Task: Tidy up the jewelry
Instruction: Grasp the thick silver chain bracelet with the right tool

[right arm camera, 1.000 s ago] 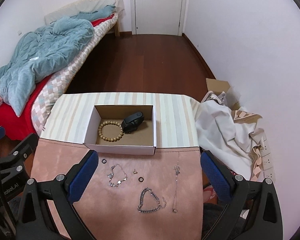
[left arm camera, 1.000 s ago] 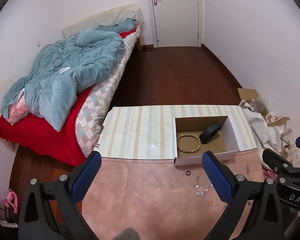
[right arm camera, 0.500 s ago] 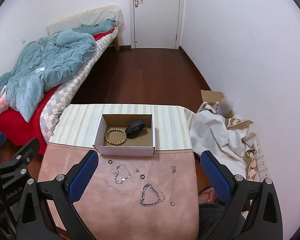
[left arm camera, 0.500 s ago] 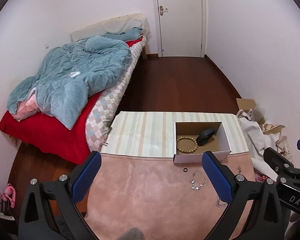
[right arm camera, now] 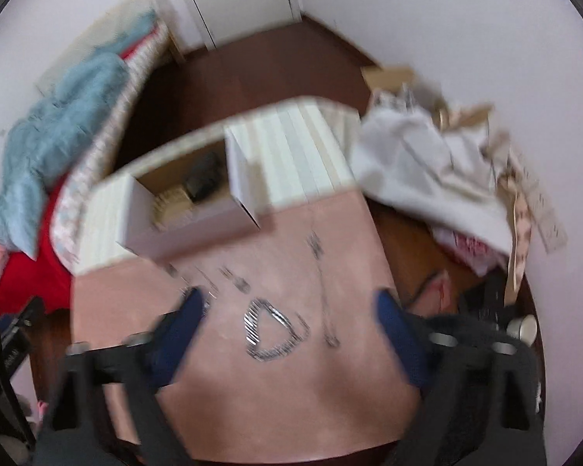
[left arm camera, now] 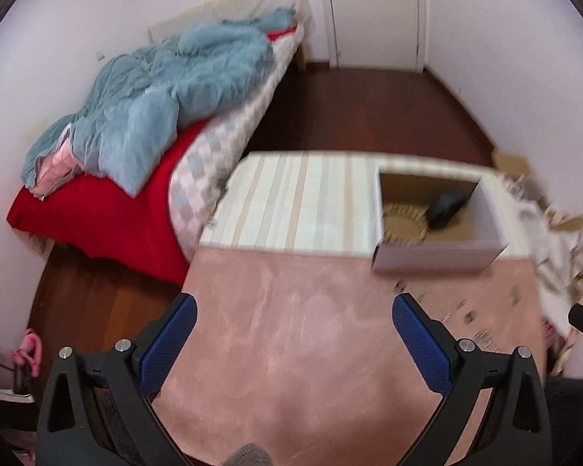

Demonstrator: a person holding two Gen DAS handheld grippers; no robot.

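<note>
A white cardboard box (left arm camera: 435, 258) (right arm camera: 198, 229) stands on the table and holds a wooden bead bracelet (left arm camera: 402, 221) (right arm camera: 173, 200) and a black item (left arm camera: 445, 206) (right arm camera: 204, 180). Loose jewelry lies on the pink mat (left arm camera: 291, 330) (right arm camera: 291, 380): a silver chain bracelet (right arm camera: 272, 330), a thin necklace (right arm camera: 322, 283) and small pieces (right arm camera: 233, 275), all blurred. My left gripper (left arm camera: 293, 345) is open and empty above the mat, left of the box. My right gripper (right arm camera: 287, 334) is open and empty above the chain bracelet.
The table's far half has a striped cloth (left arm camera: 299, 194). A bed with a blue quilt (left arm camera: 155, 105) and red sheet stands to the left. White fabric and cardboard (right arm camera: 439, 171) are piled on the floor to the right. A door (left arm camera: 373, 11) is at the back.
Both grippers have moved down and closer to the table. The right view has tilted and swung over the loose jewelry. Both views are now motion-blurred.
</note>
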